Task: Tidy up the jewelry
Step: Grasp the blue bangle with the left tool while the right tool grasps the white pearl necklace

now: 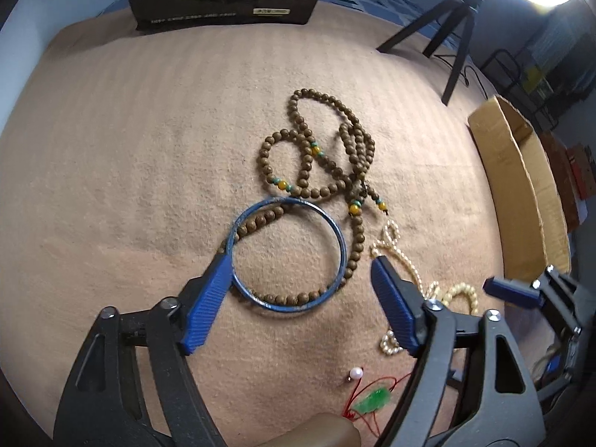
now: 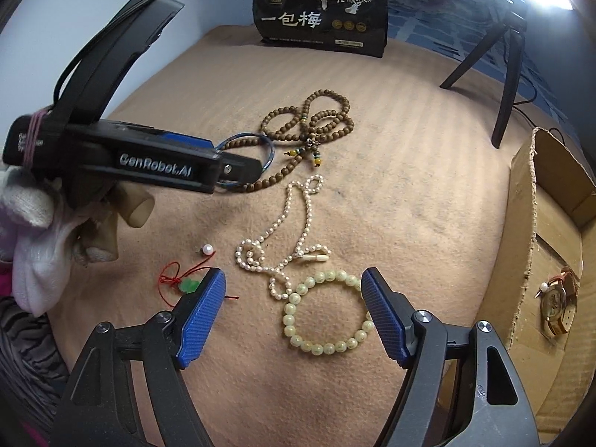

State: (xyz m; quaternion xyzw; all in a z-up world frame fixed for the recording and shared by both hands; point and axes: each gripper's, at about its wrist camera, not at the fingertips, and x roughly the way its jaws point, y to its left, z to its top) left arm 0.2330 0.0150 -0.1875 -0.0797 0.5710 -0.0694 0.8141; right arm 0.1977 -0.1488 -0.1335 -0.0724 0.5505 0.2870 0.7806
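Over the tan blanket point(image 1: 130, 167), the left gripper point(image 1: 301, 272) gapes around the blue bangle point(image 1: 287, 257); closing should lift it off the wooden prayer beads point(image 1: 324, 149). Right gripper point(image 2: 294, 290), spread wide, straddles the pale green bead bracelet point(image 2: 324, 313), bound likely for the cardboard box point(image 2: 521, 223).

Black grippers, blue ribbed finger pads

Left gripper point(image 1: 301, 283) and right gripper point(image 2: 294, 313) — black plastic arms, silver screws; left body reads "GenRobot.AI", pink rubber band round it — white knit glove point(image 2: 33, 231) on left hand.
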